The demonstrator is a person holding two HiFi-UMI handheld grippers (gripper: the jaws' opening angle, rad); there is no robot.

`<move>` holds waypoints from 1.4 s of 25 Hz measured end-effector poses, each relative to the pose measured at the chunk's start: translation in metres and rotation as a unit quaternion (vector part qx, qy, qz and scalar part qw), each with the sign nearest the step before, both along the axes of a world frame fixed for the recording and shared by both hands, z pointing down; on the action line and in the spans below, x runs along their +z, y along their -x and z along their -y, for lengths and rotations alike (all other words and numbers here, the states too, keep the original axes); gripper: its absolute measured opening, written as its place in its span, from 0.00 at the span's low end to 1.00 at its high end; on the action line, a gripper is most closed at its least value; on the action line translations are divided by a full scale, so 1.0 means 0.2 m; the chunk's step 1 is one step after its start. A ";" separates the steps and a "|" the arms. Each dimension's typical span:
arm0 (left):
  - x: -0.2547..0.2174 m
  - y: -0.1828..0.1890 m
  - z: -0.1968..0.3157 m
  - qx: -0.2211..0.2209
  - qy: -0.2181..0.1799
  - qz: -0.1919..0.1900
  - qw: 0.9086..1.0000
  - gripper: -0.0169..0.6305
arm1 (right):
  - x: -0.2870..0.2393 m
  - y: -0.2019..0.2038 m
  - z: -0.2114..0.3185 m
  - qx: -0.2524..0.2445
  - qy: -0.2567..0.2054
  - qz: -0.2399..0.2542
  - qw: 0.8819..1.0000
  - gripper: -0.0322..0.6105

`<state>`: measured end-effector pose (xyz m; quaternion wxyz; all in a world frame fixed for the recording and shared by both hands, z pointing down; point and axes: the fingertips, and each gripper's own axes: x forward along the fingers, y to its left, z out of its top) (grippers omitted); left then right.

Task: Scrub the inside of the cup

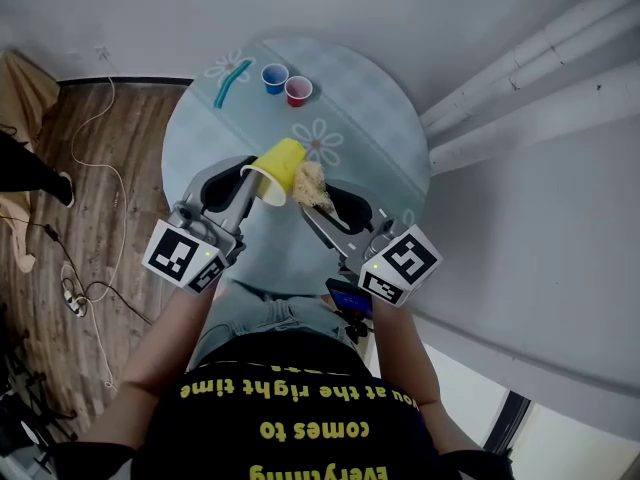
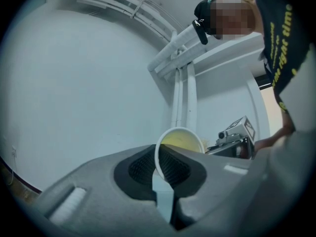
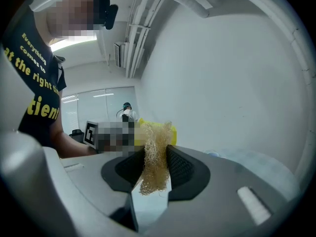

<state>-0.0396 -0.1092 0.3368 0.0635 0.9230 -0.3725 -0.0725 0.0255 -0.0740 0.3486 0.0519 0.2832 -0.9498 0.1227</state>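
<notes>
1. The round table (image 1: 380, 118) fills the upper middle of the head view. A blue cup (image 1: 274, 77), a red cup (image 1: 298, 90) and a teal strip (image 1: 235, 80) lie near its far edge.
2. The left gripper (image 1: 255, 186) (image 2: 159, 164), left of centre, has its jaws nearly together, pinching the cup's wall at the rim, one pad inside and one outside.
3. The right gripper (image 1: 322, 204) (image 3: 155, 162), right of centre, has its jaws partly apart, clamped on the scrub pad.
4. The yellow cup (image 1: 280, 168) (image 2: 180, 139) is held above the table at frame centre. Its long axis runs from the white rim at lower left to the base at upper right. The mouth faces back toward the left gripper.
5. The fibrous scrub pad (image 1: 312, 186) (image 3: 154, 157) sits just beside the cup's outer wall, on its right. I judge it must come round the rim and enter along the cup's axis from the lower left, or the cup must turn toward it.
</notes>
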 end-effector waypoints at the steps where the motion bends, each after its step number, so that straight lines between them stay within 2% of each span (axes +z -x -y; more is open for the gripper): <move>1: 0.00 0.00 0.00 0.002 -0.001 0.000 1.000 0.05 | 0.00 -0.01 0.02 0.005 0.001 -0.002 1.000 0.26; 8: -0.03 -0.01 -0.01 0.011 -0.002 -0.011 1.000 0.05 | 0.01 -0.06 0.07 0.023 0.003 -0.005 1.000 0.26; 21: -0.03 0.03 0.02 -0.006 0.004 -0.026 1.000 0.05 | 0.02 0.05 -0.07 -0.022 0.011 0.005 1.000 0.26; 29: -0.03 -0.01 0.00 0.017 -0.006 -0.030 0.999 0.05 | 0.05 -0.06 0.00 0.008 0.014 0.000 1.000 0.26; 35: -0.01 0.00 -0.01 0.019 0.003 -0.036 0.999 0.05 | 0.02 -0.10 0.00 0.022 0.007 0.005 1.000 0.26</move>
